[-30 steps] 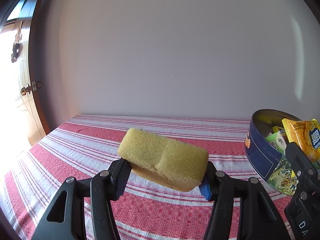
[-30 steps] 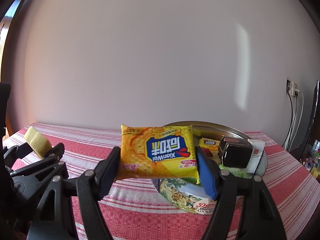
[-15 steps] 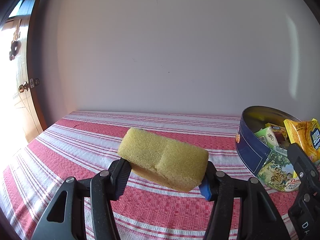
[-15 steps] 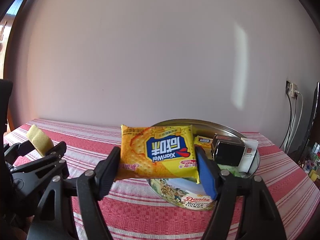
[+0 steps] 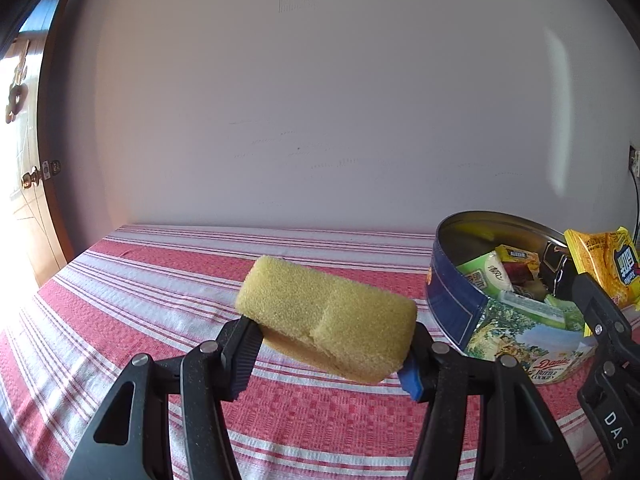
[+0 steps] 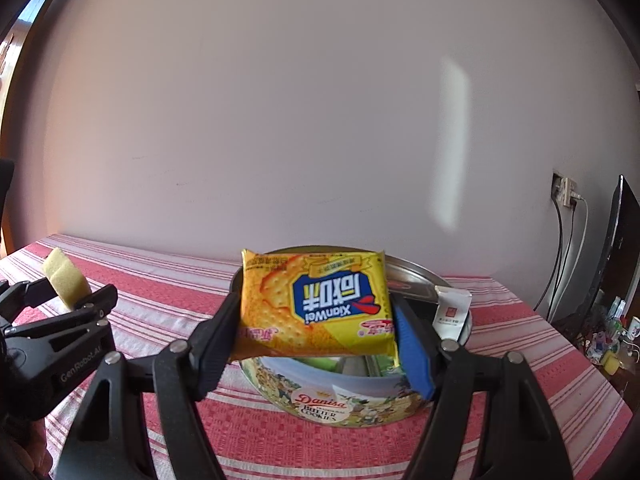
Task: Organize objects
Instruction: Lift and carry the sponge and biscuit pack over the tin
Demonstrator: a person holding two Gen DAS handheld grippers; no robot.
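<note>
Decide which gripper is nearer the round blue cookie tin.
Right. The right gripper holds its yellow cracker packet over the round blue cookie tin; the left gripper, holding a yellow sponge, sits beside it.

Readable print on packet, tin and grippers

"XianWei" upside down on the cracker packet (image 6: pixel 316 306); "Danisa Butter Cookies" on the tin (image 6: pixel 320 404); "GenRobot.AI" on the left gripper (image 6: pixel 66 294); "DAS" on the right gripper (image 5: pixel 600 322).

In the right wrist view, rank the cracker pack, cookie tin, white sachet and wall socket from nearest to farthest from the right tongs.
1. Cracker pack: clamped in the right tongs.
2. Cookie tin: just below and behind the pack.
3. White sachet: at the tin's right rim.
4. Wall socket: far right, on the wall.
</note>
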